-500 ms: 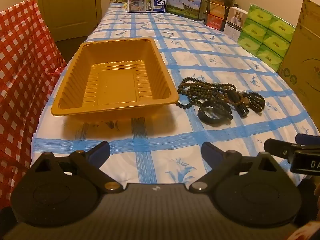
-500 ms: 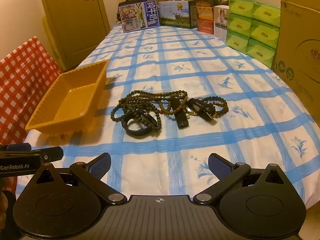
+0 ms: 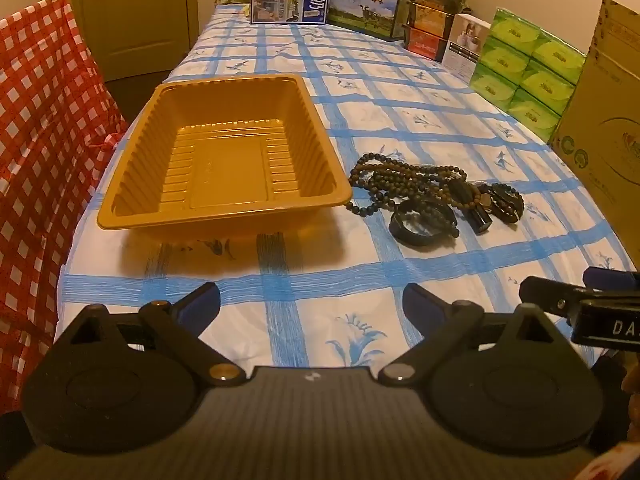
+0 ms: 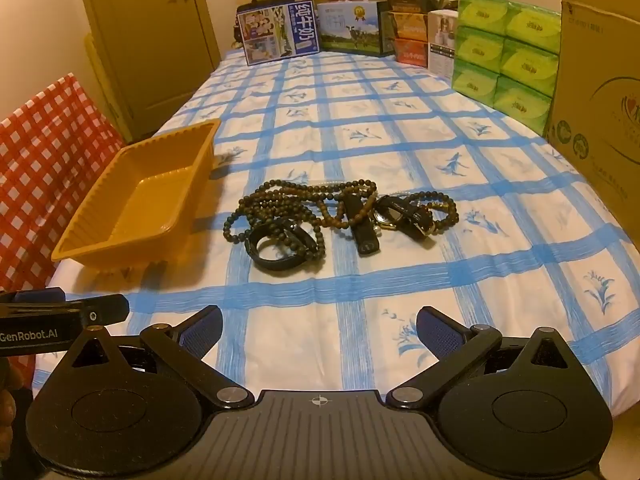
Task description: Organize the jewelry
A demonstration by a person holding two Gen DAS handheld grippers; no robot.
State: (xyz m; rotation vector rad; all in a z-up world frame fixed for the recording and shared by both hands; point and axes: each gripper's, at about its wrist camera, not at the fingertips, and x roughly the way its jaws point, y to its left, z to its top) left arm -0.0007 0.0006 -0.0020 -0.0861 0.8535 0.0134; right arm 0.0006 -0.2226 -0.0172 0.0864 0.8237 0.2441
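An empty orange plastic tray [image 3: 224,216] sits on the blue-checked tablecloth; it also shows at the left in the right wrist view [image 4: 132,236]. To its right lies a tangle of dark bead strings [image 3: 396,182], a black bangle [image 3: 422,222] and a black wristwatch [image 3: 502,200]. The same pile shows in the right wrist view: beads [image 4: 296,204], bangle [image 4: 278,246], watch [image 4: 394,212]. My left gripper [image 3: 311,300] is open and empty above the table's near edge, in front of the tray. My right gripper [image 4: 319,330] is open and empty, in front of the pile.
Boxes and cartons [image 4: 352,28] line the far end of the table. Green tissue packs [image 4: 504,54] and a large cardboard box [image 4: 600,120] stand along the right side. A red checked cloth [image 3: 36,140] hangs left of the table. A door [image 4: 148,36] is behind.
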